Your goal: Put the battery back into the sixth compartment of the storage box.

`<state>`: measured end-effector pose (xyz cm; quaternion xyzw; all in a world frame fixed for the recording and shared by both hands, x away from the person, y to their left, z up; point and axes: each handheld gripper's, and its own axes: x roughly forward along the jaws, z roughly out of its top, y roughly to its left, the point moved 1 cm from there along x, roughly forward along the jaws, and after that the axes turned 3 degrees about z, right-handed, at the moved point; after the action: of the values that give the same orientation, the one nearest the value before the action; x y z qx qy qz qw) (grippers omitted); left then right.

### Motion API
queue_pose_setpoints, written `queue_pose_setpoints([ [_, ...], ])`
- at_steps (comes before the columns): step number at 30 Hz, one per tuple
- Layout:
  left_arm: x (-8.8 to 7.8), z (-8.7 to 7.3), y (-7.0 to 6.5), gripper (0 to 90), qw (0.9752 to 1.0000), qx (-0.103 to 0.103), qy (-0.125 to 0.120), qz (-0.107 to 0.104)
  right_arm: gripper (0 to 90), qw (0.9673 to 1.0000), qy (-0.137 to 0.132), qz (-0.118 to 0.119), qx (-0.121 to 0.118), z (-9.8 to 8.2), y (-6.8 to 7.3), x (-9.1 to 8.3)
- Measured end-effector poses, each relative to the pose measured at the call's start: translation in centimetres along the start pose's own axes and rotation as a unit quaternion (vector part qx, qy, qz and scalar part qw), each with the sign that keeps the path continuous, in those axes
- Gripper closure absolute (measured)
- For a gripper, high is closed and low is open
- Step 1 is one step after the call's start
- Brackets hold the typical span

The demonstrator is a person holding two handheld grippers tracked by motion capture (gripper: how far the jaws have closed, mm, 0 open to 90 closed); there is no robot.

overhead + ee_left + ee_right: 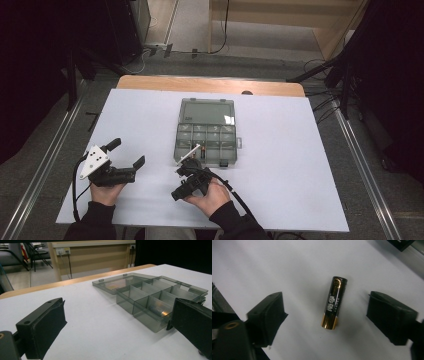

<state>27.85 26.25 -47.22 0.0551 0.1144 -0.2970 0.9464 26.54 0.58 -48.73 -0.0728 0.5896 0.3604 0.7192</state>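
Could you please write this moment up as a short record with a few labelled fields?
surface: white table
organizer box: clear grey, compartmented organizer box near the table's middle, lid open and lying flat on the far side
box contents: one metallic cylinder lies in a near compartment
battery: black and gold battery lying on the table between the right gripper's jaws, untouched
left gripper: open, holding nothing, left of the box
right gripper: open, over the battery

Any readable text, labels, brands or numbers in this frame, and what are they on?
None can be quoted.
Battery: pale characters run along its black casing, between the open right gripper jaws; too blurred to read.
Compartment box and its lid: no lettering can be made out.
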Motion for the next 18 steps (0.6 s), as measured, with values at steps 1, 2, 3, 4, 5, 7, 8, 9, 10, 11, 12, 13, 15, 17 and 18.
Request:
queue_pose_setpoints([
  [1, 0.0, 0.0, 0.0, 0.0, 1.0, 0.0, 0.0, 0.0, 22.2, 1.0, 0.0, -0.003, 0.0, 0.02, 0.07, -0.01],
  [2, -0.01, 0.0, 0.0, 0.0, 1.0, 0.0, 0.0, 0.0, 25.5, 1.0, -0.001, -0.005, -0.003, 0.04, 0.09, -0.01],
  [3, 0.0, 0.0, 0.0, 0.0, 1.0, 0.0, -0.001, 0.0, 28.8, 1.0, -0.001, -0.009, -0.002, 0.06, 0.18, 0.0],
  [4, -0.01, 0.0, -0.01, 0.0, 1.0, -0.001, -0.001, 0.0, 32.2, 0.9999, 0.0, -0.012, -0.003, 0.09, 0.26, 0.03],
  [5, -0.01, 0.01, -0.02, 0.0, 1.0, -0.001, -0.001, 0.0, 36.1, 0.9998, 0.002, -0.017, -0.003, 0.12, 0.35, 0.07],
  [7, -0.03, 0.01, -0.03, 0.0, 1.0, -0.001, -0.002, 0.001, 42.5, 0.9997, 0.003, -0.025, -0.006, 0.12, 0.47, 0.18],
  [8, -0.03, 0.02, -0.02, 0.0, 1.0, -0.001, -0.002, 0.001, 46.9, 0.9995, 0.001, -0.03, -0.005, 0.12, 0.55, 0.16],
  [9, -0.02, 0.01, -0.02, 0.0, 1.0, -0.001, -0.002, 0.0, 53.8, 0.9995, 0.0, -0.03, -0.003, 0.11, 0.61, 0.13],
  [10, -0.02, 0.01, -0.02, 0.0, 1.0, -0.001, -0.002, 0.0, 53.8, 0.9995, 0.0, -0.03, -0.003, 0.11, 0.61, 0.13],
  [11, -0.03, 0.01, -0.03, 0.0, 1.0, -0.001, -0.002, 0.0, 56.3, 0.9994, 0.001, -0.033, -0.003, 0.11, 0.63, 0.15],
  [12, -0.02, 0.02, -0.03, 0.0, 1.0, 0.0, -0.002, 0.0, 58.4, 0.9993, 0.002, -0.038, -0.003, 0.12, 0.67, 0.15],
  [13, -0.03, 0.01, -0.03, 0.0, 1.0, 0.0, -0.002, 0.001, 60.8, 0.9992, 0.002, -0.041, -0.001, 0.13, 0.68, 0.14],
  [15, -0.04, 0.02, -0.02, 0.0, 1.0, -0.001, -0.003, 0.001, 65.2, 0.9989, 0.004, -0.046, 0.0, 0.13, 0.69, 0.13],
  [17, -0.05, 0.03, -0.02, 0.0, 1.0, -0.001, -0.003, 0.001, 70.2, 0.9986, 0.005, -0.053, 0.001, 0.12, 0.66, 0.12],
  [18, -0.05, 0.03, -0.02, 0.0, 1.0, -0.001, -0.003, 0.001, 72.2, 0.9987, 0.005, -0.052, 0.002, 0.11, 0.65, 0.13],
])
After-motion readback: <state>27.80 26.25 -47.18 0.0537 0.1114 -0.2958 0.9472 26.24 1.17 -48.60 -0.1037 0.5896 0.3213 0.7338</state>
